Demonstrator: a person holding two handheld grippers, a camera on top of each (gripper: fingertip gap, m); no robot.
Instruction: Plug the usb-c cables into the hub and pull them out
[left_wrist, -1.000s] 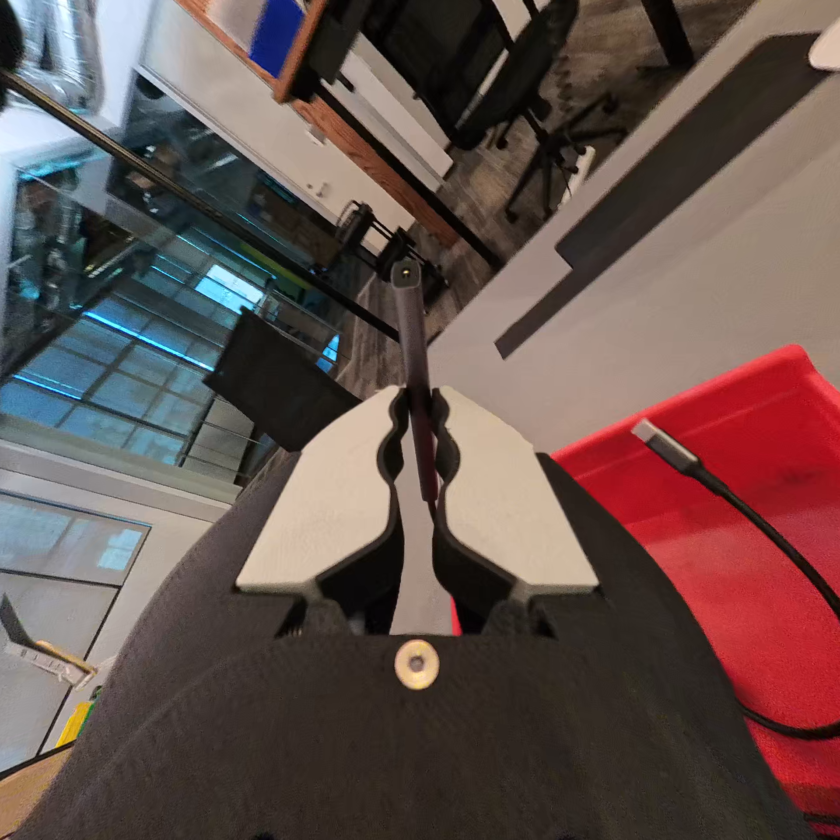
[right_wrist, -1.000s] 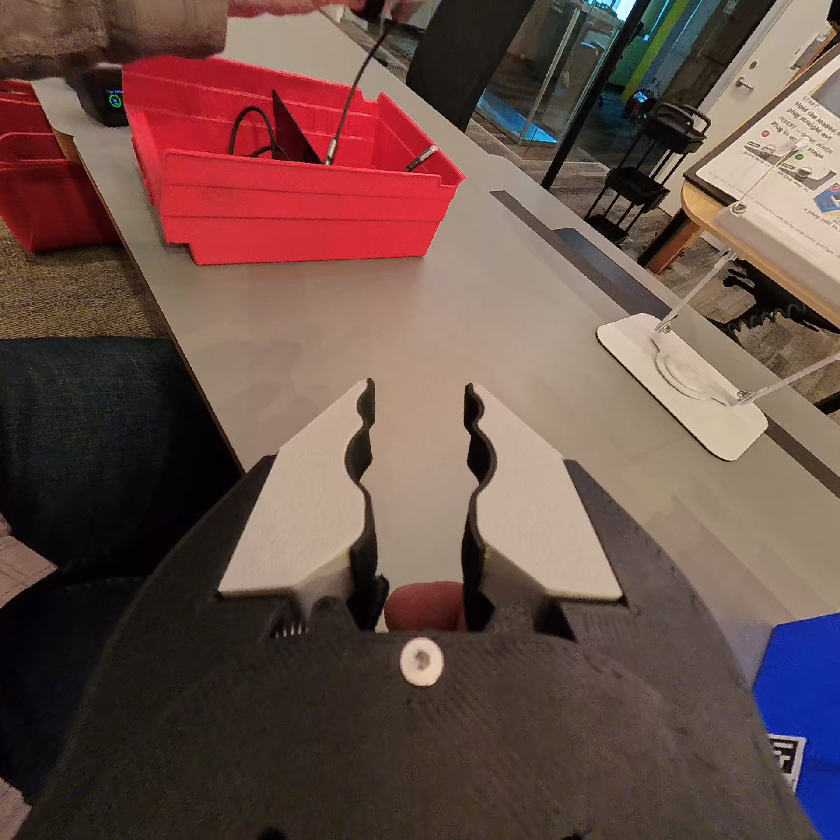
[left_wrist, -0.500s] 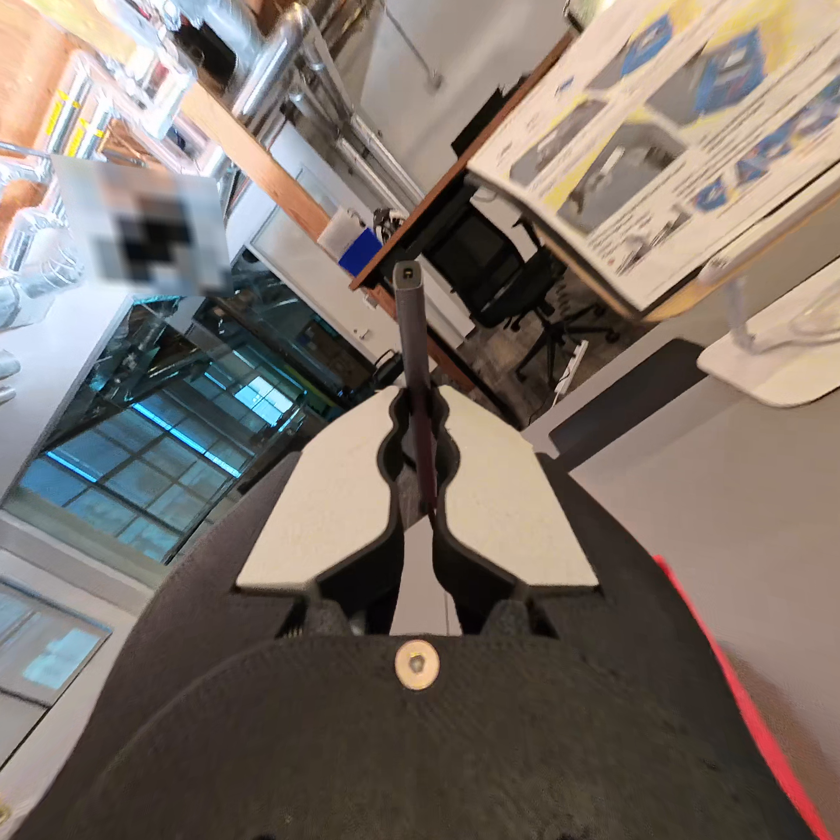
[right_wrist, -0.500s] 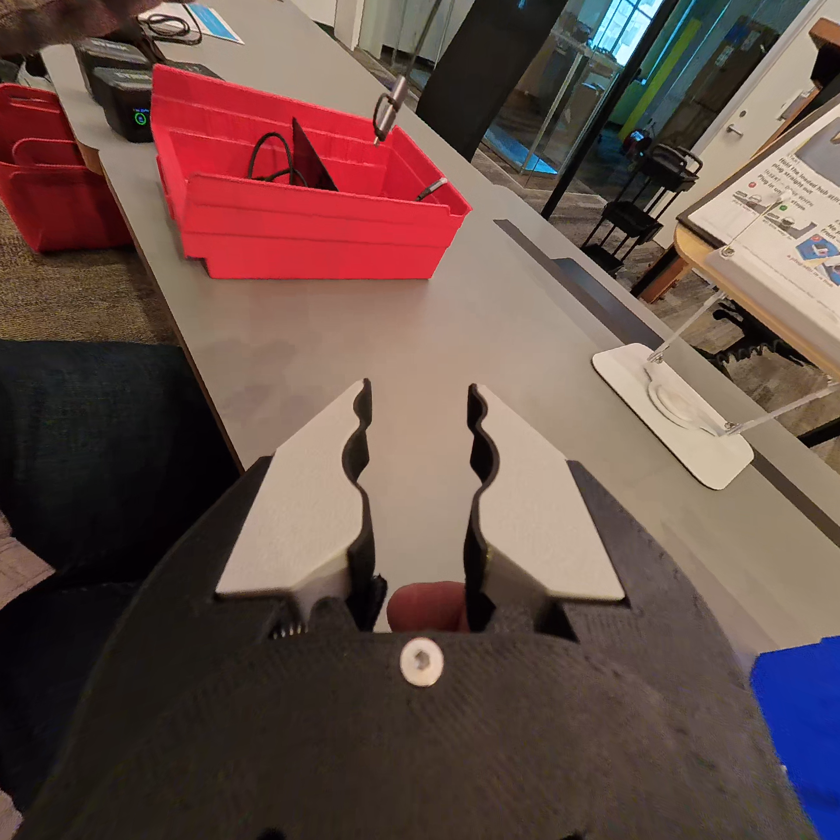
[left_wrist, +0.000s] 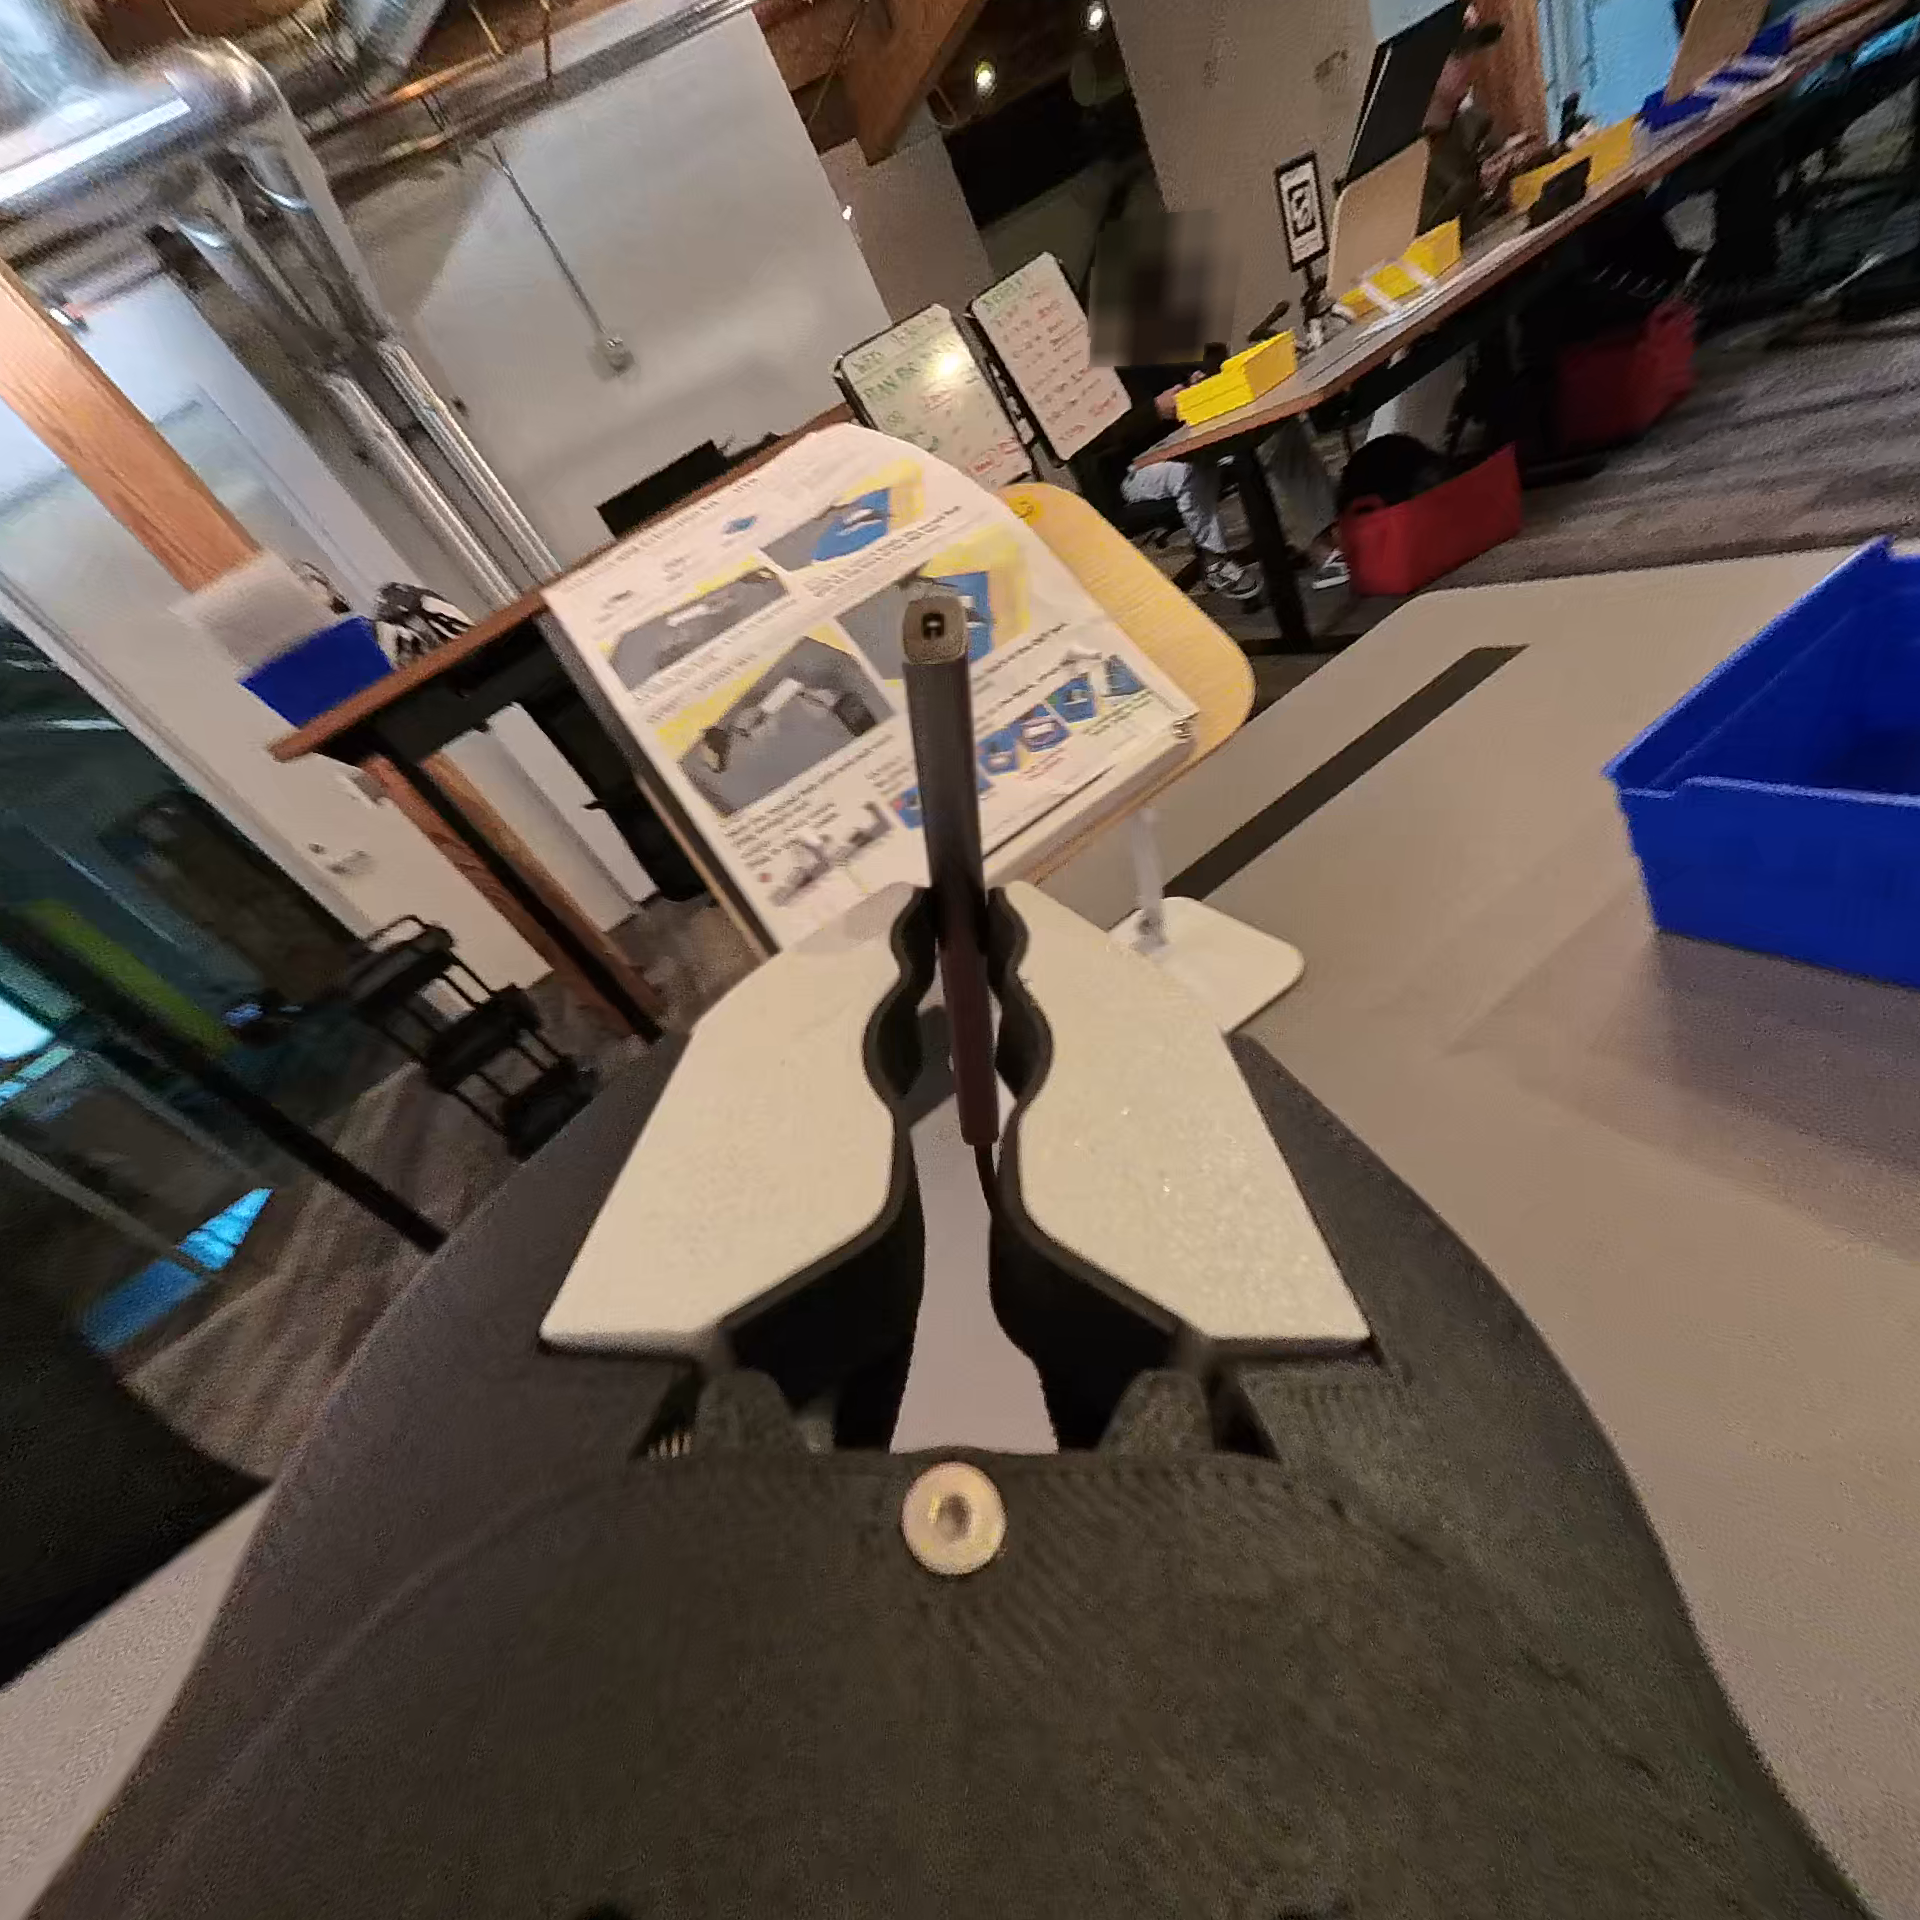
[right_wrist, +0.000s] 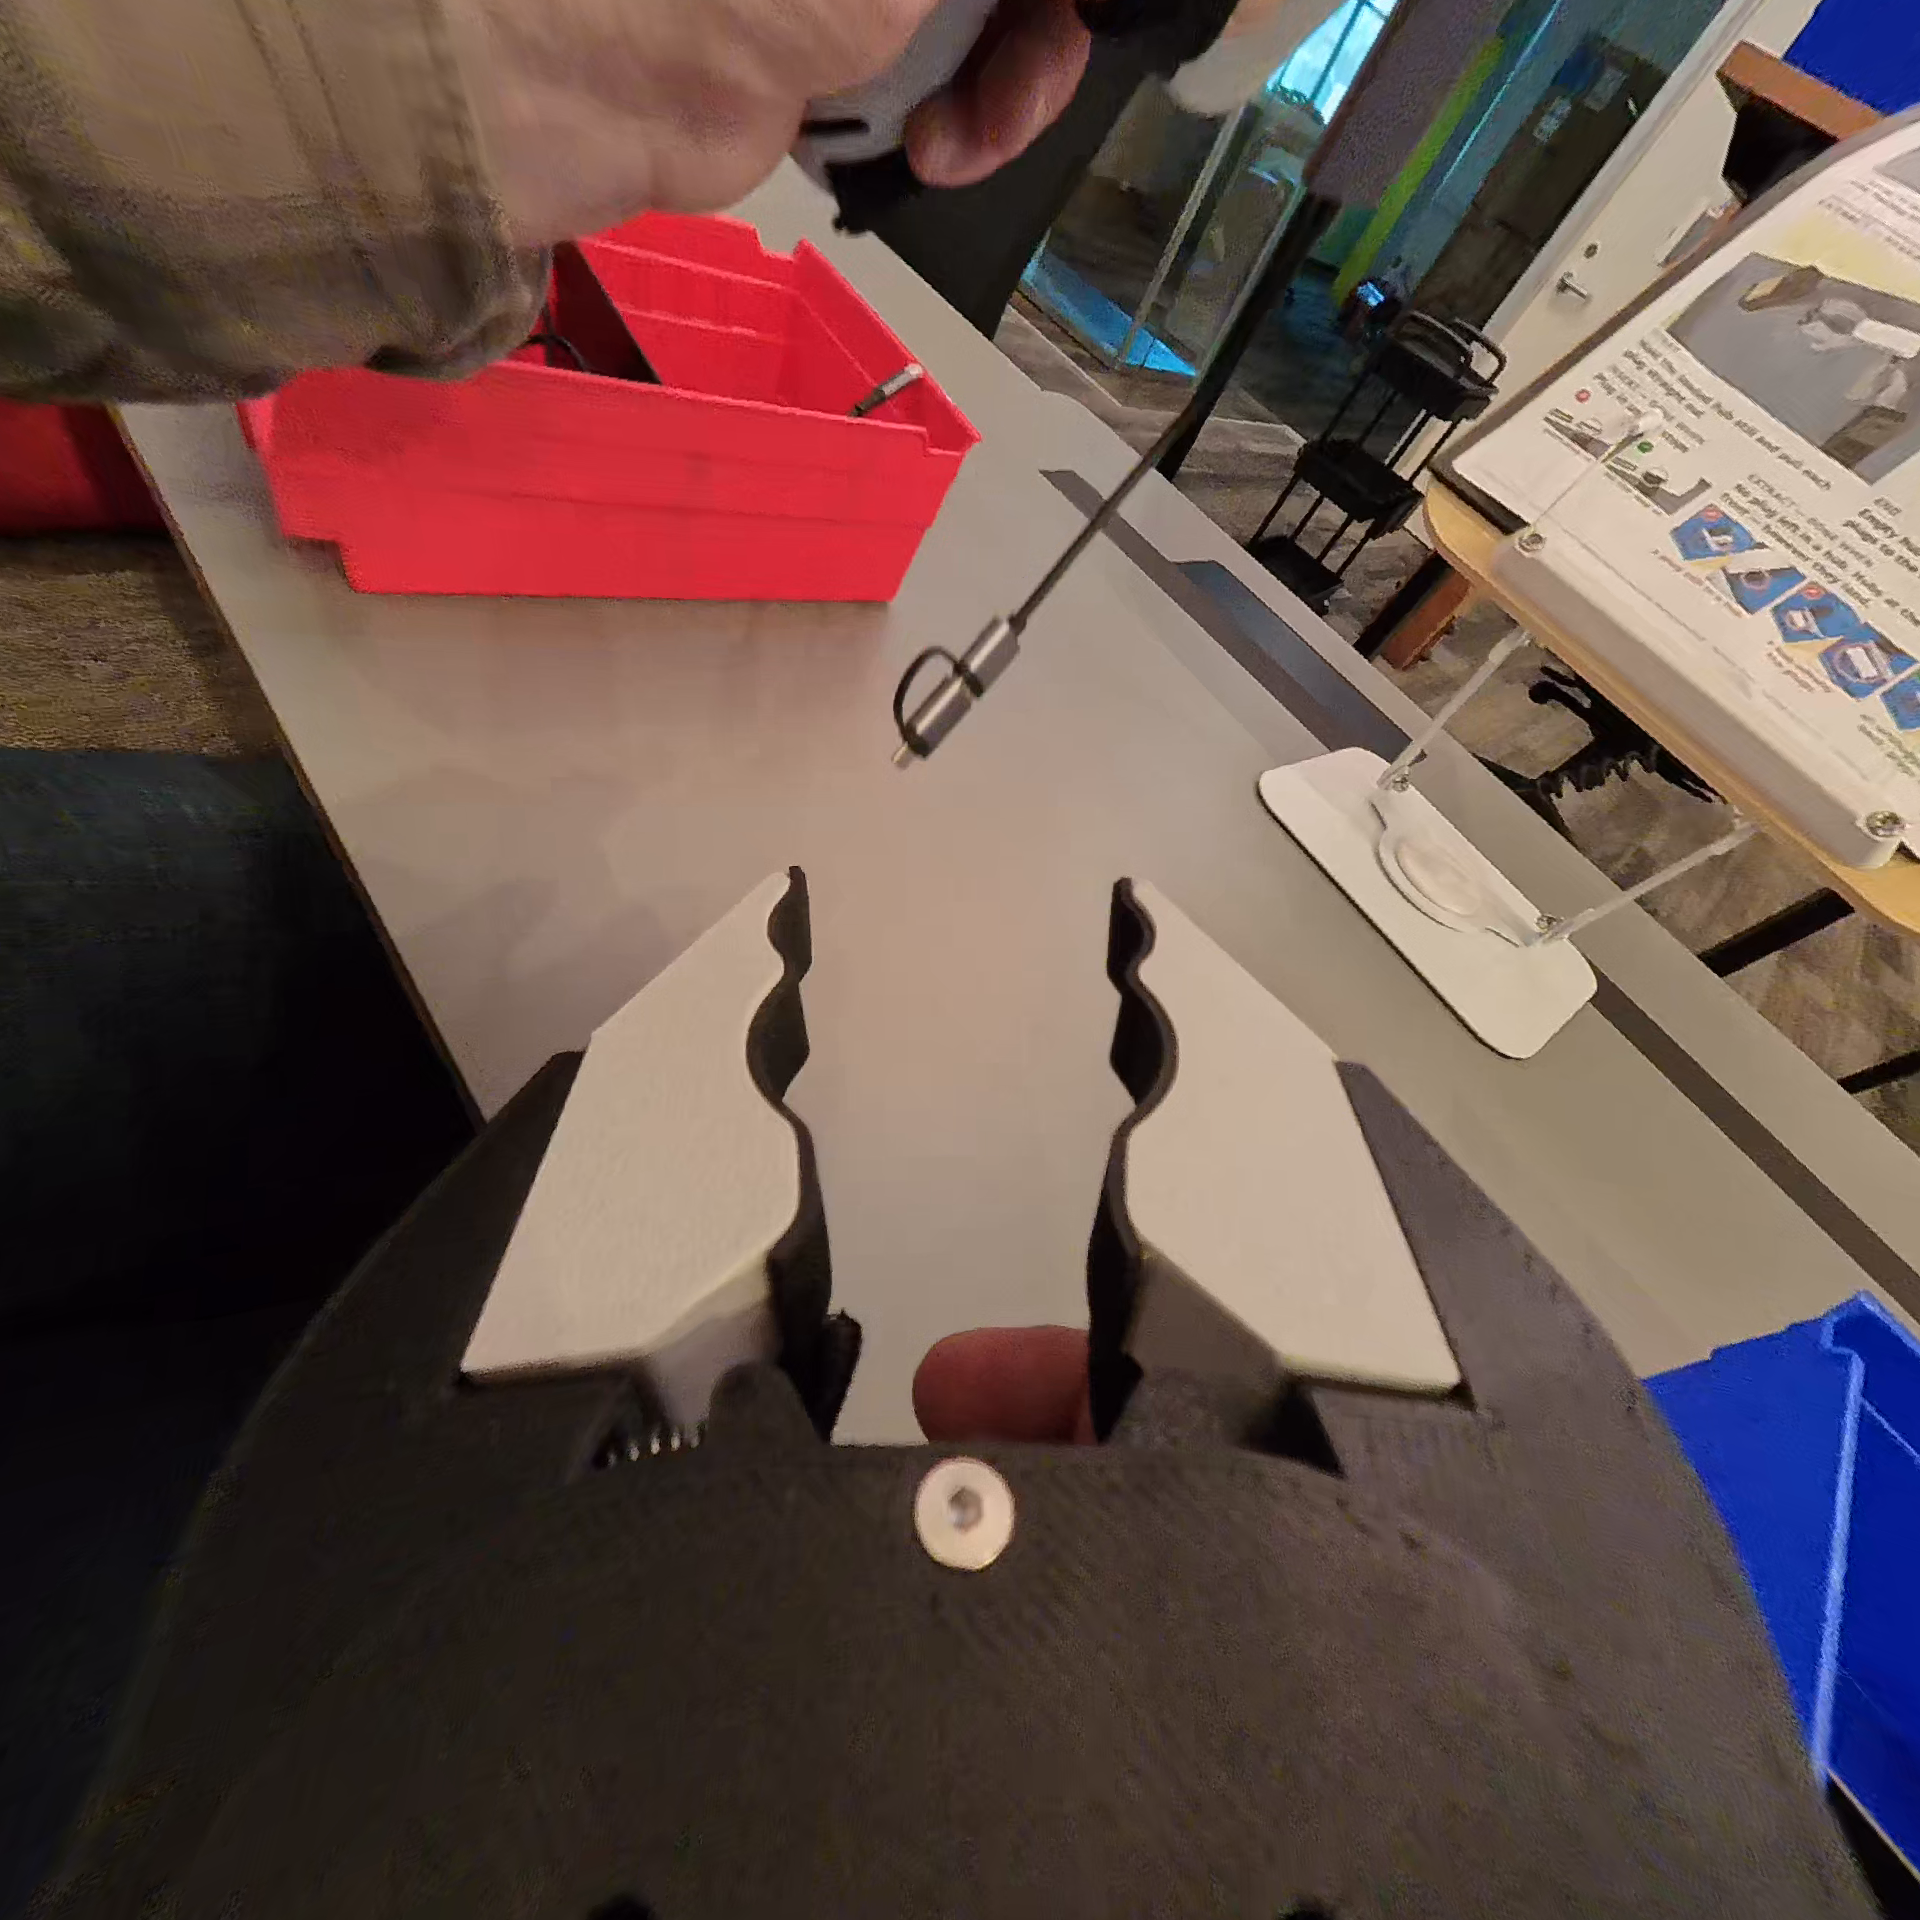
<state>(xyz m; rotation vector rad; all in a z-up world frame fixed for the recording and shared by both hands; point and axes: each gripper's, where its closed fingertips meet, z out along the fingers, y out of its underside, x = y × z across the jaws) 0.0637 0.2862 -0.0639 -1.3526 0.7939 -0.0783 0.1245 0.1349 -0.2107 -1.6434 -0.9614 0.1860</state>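
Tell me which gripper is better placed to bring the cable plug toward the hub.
Left, probably. The left gripper is shut on the cable, plug end pointing forward past its tips. The right gripper is open and empty above the table. No hub shows in either view, so its direction is unknown.

My left tongs cover the cable behind their grip. The blue bin runs off the right edge. In the right wrist view my sleeve hides the red bin's far corner, and my left hand is blurred.
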